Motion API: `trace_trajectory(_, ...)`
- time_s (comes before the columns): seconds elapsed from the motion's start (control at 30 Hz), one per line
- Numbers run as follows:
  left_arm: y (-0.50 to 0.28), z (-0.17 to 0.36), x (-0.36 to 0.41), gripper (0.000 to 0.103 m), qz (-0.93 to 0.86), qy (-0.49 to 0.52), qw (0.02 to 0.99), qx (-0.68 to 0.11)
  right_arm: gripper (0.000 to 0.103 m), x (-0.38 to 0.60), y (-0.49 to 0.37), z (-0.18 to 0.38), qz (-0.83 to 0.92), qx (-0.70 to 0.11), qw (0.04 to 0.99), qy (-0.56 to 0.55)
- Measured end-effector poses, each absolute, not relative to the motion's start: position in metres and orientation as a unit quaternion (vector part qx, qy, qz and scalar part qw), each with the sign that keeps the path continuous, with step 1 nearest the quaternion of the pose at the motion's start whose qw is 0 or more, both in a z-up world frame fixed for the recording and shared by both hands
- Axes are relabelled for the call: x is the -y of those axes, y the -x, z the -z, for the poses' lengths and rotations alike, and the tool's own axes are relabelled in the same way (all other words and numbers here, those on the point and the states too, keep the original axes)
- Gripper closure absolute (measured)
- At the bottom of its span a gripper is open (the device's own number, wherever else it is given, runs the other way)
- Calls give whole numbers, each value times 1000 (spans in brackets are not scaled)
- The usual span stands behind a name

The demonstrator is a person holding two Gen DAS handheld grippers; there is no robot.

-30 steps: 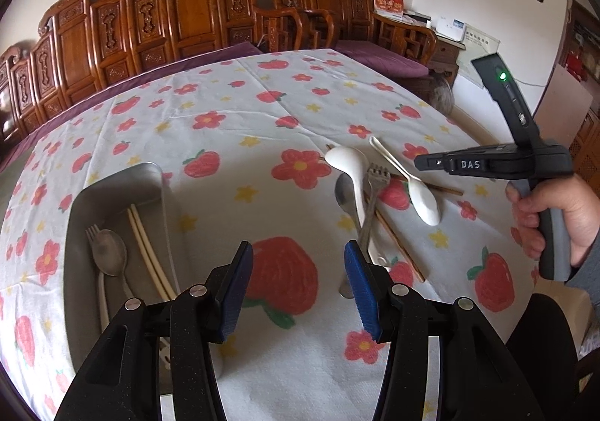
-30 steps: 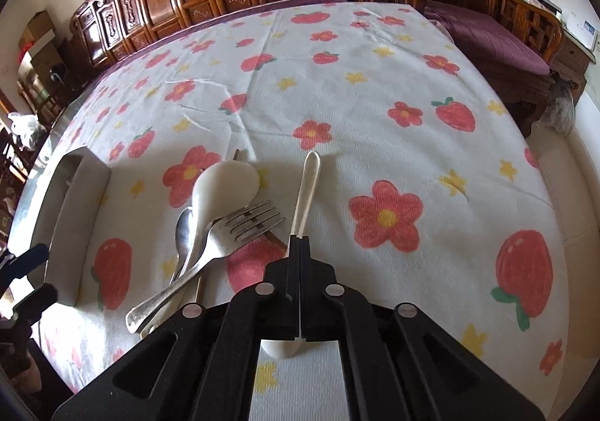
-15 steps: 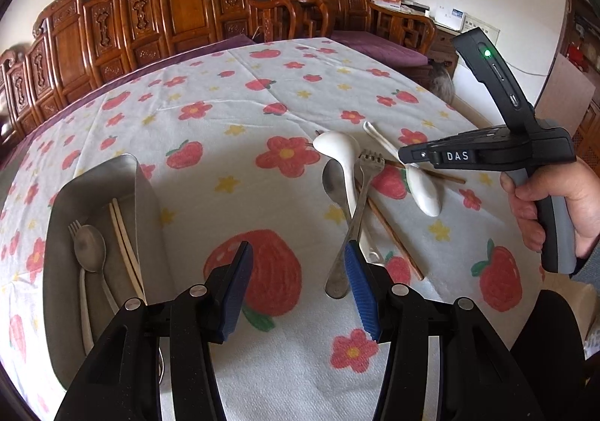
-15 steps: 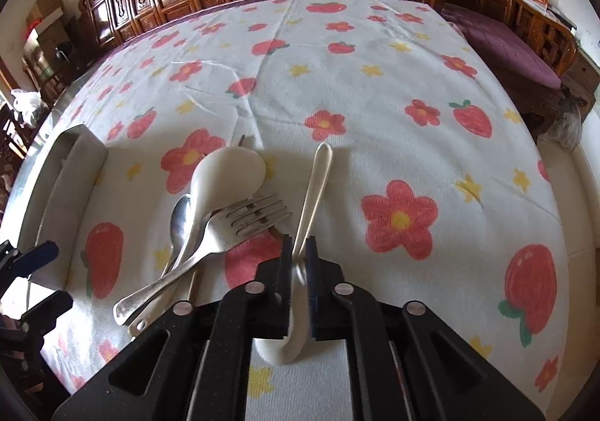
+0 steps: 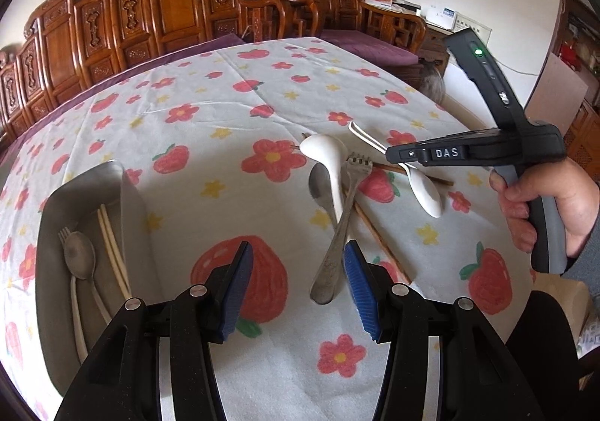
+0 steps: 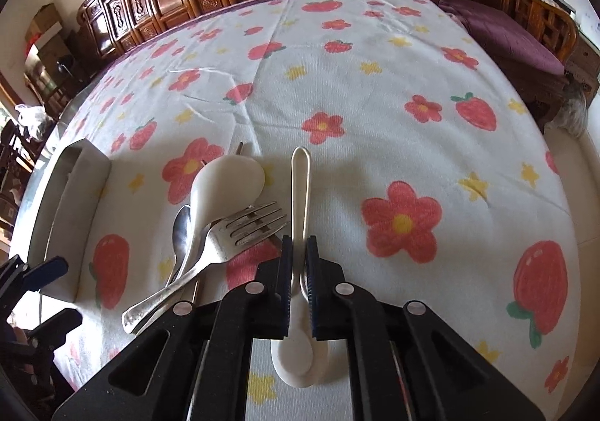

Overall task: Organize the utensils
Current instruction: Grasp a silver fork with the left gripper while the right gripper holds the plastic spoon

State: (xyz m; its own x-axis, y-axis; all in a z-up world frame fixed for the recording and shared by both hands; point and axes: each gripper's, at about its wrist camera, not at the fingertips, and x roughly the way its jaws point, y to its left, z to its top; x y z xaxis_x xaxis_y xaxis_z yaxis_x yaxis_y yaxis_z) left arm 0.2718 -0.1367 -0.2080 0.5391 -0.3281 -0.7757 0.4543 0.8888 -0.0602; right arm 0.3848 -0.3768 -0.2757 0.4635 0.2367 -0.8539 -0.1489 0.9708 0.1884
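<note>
The right gripper has its fingers nearly closed around the handle of a white spoon lying near the table's right edge; whether they press it I cannot tell. The left gripper hangs wide open, holding nothing, above the cloth beside a fork. A metal tray at the left edge holds cutlery.

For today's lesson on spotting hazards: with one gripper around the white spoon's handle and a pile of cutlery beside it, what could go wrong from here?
1. The right gripper straddles the white spoon near its bowl, with a small gap each side; the long handle may tip or slip when lifted.
2. The fork lies close beside the gripper and could get nudged, disturbing the pile.
3. The tray already holds cutlery, so a dropped spoon may land crooked.
</note>
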Motion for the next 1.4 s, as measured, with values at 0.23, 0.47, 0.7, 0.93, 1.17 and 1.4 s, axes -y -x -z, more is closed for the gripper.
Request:
trace_trajectory(0.23, -285, 211, 168, 60, 257, -94, 860, -431, 95, 398, -354, 255, -126, -477, 868, -47)
trace_trajectory(0.47, -304, 227, 205, 75, 274, -120, 842, -449, 94, 419, -336, 261, -125, -477, 869, -51)
trace_trajectory(0.7, -325, 242, 227, 78, 266, -139, 834, -464, 94, 436, -336, 268, -123, -479, 866, -70)
trace_trajectory(0.93, -337, 250, 237, 79, 252, -158, 834, -465, 94, 438, -335, 270, -126, -479, 865, -76)
trace_trajectory(1.17, -344, 254, 248, 84, 248, -179, 831, -464, 94, 440, -335, 269, -128, -478, 865, -83)
trace_trajectory(1.4, -342, 257, 253, 97, 244, -190, 833, -458, 94, 444, -336, 270, -127, -478, 865, -87)
